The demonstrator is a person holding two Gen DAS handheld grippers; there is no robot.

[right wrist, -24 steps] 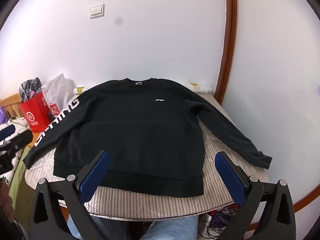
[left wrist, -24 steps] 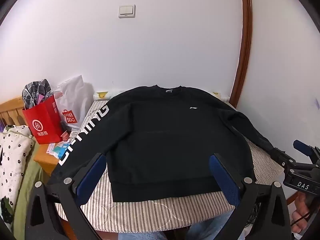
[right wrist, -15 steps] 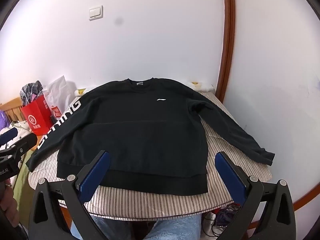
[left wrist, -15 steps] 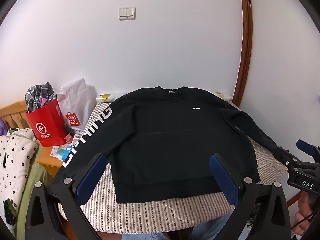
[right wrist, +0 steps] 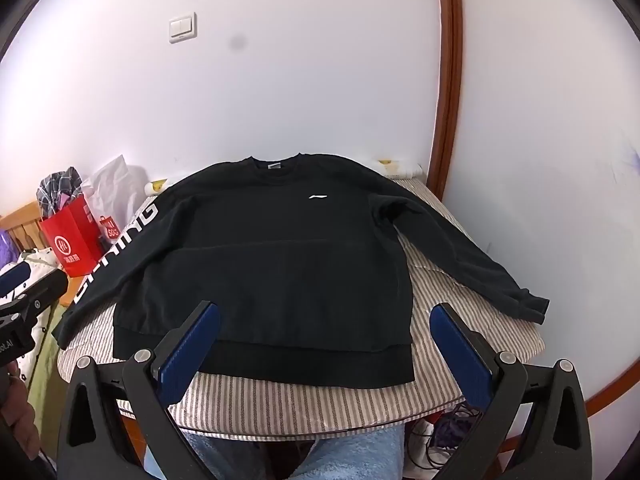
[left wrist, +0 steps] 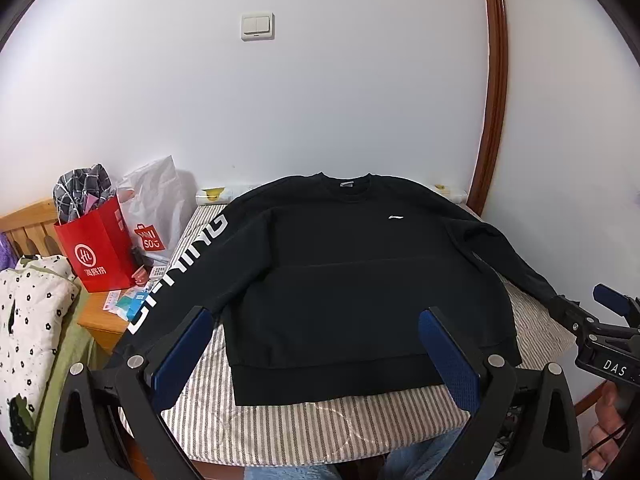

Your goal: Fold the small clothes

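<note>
sweatshirt (left wrist: 344, 280) lies flat on table (left wrist: 304, 432); bags (left wrist: 100, 252) to its left.

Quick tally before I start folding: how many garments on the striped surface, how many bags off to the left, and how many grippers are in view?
Garments: 1, the black sweatshirt, spread flat
Bags: 2, the red paper bag and the white plastic bag
Grippers: 2, the left gripper and the right gripper, both open
Total: 5
</note>
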